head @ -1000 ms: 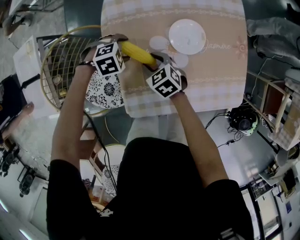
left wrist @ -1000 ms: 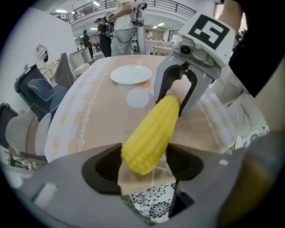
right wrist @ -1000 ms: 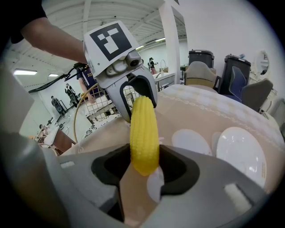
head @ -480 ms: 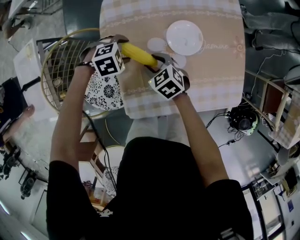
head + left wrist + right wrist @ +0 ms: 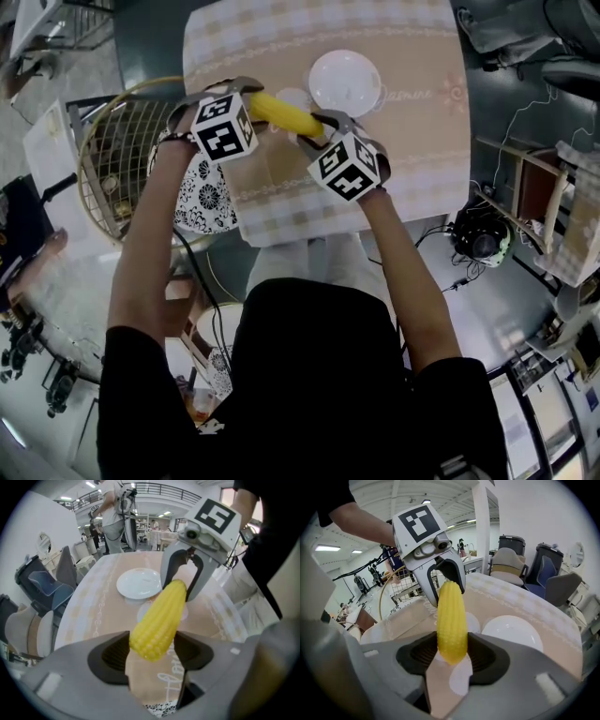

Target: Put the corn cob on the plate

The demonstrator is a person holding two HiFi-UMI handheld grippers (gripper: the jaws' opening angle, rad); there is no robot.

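A yellow corn cob (image 5: 281, 114) hangs above the checked tablecloth, held at both ends. My left gripper (image 5: 246, 94) is shut on its left end and my right gripper (image 5: 319, 127) on its right end. In the left gripper view the corn cob (image 5: 159, 618) runs from my left gripper (image 5: 152, 651) up to the right gripper (image 5: 186, 581), with the white plate (image 5: 139, 583) behind it. In the right gripper view the corn cob (image 5: 451, 620) sits between the pads of my right gripper (image 5: 452, 656), and the plate (image 5: 513, 630) lies to its right. The empty plate (image 5: 345, 82) lies just right of the cob.
A small white round disc (image 5: 292, 97) lies on the table (image 5: 422, 141) beside the plate. A wire basket (image 5: 112, 159) and a black-and-white patterned cushion (image 5: 202, 192) stand off the table's left edge. Chairs (image 5: 47, 588) stand beyond the far side.
Both grippers have carried the corn cob a little nearer to the plate and upward. Both grips are unchanged.
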